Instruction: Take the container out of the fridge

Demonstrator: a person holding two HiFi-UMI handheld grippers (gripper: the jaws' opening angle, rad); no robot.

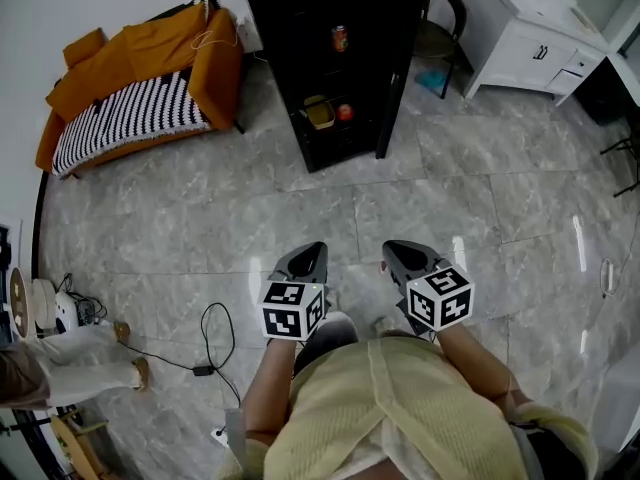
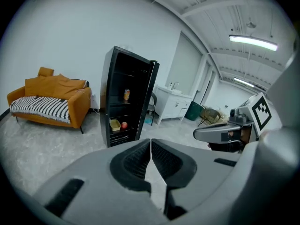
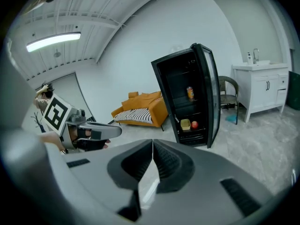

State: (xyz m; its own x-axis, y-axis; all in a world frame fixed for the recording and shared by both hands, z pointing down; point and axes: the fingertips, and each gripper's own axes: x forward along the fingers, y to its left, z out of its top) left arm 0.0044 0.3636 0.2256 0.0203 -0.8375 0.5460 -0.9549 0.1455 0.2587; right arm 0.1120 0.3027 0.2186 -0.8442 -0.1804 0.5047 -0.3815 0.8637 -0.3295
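container (image 1: 320, 114) | yellow, squarish (low shelf) | fridge (image 1: 290, 58) door open

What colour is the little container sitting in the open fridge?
The container is yellow, clearest in the right gripper view.

one fridge (image 1: 272, 68), one container (image 1: 320, 114), one can (image 1: 339, 38), one sofa (image 1: 150, 48)

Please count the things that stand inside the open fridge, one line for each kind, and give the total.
can: 1
yellow container: 1
red round item: 1
Total: 3
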